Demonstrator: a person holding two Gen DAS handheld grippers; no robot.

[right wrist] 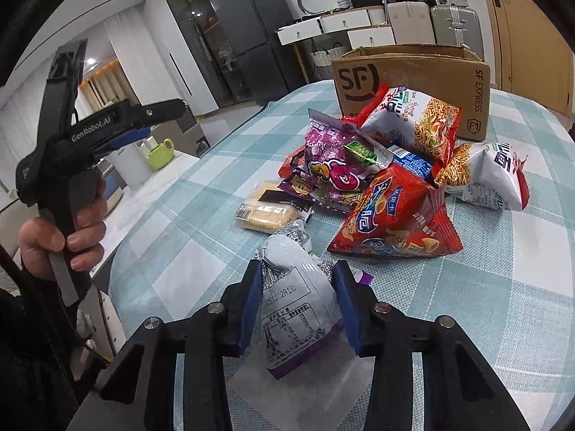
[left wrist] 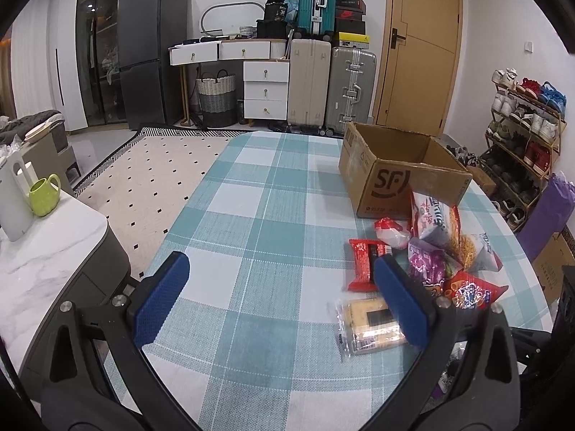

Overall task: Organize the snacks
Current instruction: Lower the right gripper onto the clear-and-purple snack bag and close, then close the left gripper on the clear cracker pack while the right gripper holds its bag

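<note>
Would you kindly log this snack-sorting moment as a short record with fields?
Surface: teal-and-white checked tablecloth
Container: open brown cardboard SF box, upright beyond the snacks
Snack pile: red crisp bag, purple candy bag, others
Right hand-held gripper: shut on white-and-purple snack packet
Left hand-held gripper: open, holding nothing

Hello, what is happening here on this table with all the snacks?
A person is sorting snacks with a handheld gripper in each hand. The right gripper is shut on a white and purple snack bag at the near edge of the checked tablecloth. The left gripper is open and holds nothing. The remaining packets, among them a red chip bag, lie in a pile before the open cardboard box. Whether the box holds anything cannot be seen.
</note>
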